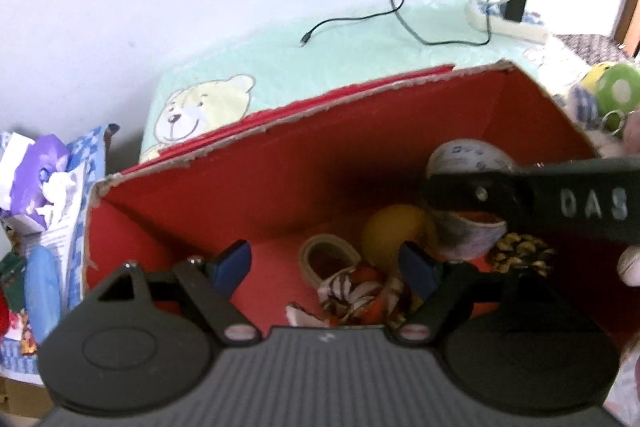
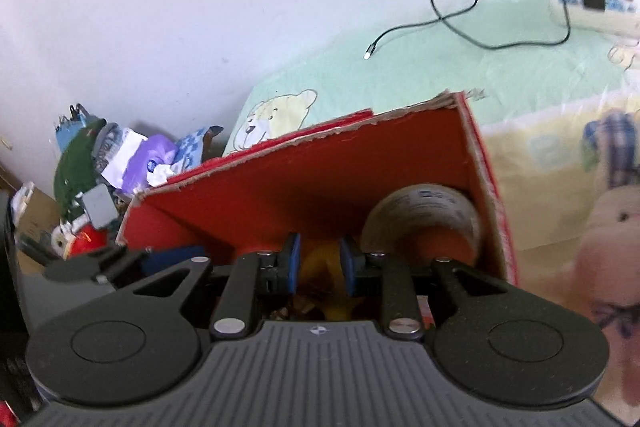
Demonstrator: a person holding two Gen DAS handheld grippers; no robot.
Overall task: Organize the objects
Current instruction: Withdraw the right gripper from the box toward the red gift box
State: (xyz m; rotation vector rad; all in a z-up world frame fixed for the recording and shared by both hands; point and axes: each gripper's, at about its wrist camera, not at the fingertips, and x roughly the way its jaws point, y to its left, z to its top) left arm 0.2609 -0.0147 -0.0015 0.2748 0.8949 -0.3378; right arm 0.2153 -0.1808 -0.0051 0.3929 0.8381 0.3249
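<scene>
A red cardboard box point(image 1: 248, 183) stands open on a bed; it also shows in the right wrist view point(image 2: 304, 183). Inside lie a roll of tape point(image 1: 468, 155), a yellow ball point(image 1: 394, 231), a small beige tape ring point(image 1: 326, 255), a patterned cloth point(image 1: 356, 293) and a pine cone point(image 1: 520, 253). My left gripper point(image 1: 326, 263) is open and empty over the box's near side. My right gripper point(image 2: 318, 259) hangs inside the box with its pads a narrow gap apart, over the yellow ball point(image 2: 320, 259) and beside the tape roll point(image 2: 424, 215). It enters the left wrist view from the right point(image 1: 532, 199).
The bed has a pale green sheet with a bear print point(image 1: 208, 107). A black cable point(image 1: 384, 15) and a power strip point(image 1: 508, 19) lie at the back. Plush toys point(image 1: 612, 87) sit right of the box. Clutter of packets point(image 1: 44, 187) is piled on the left.
</scene>
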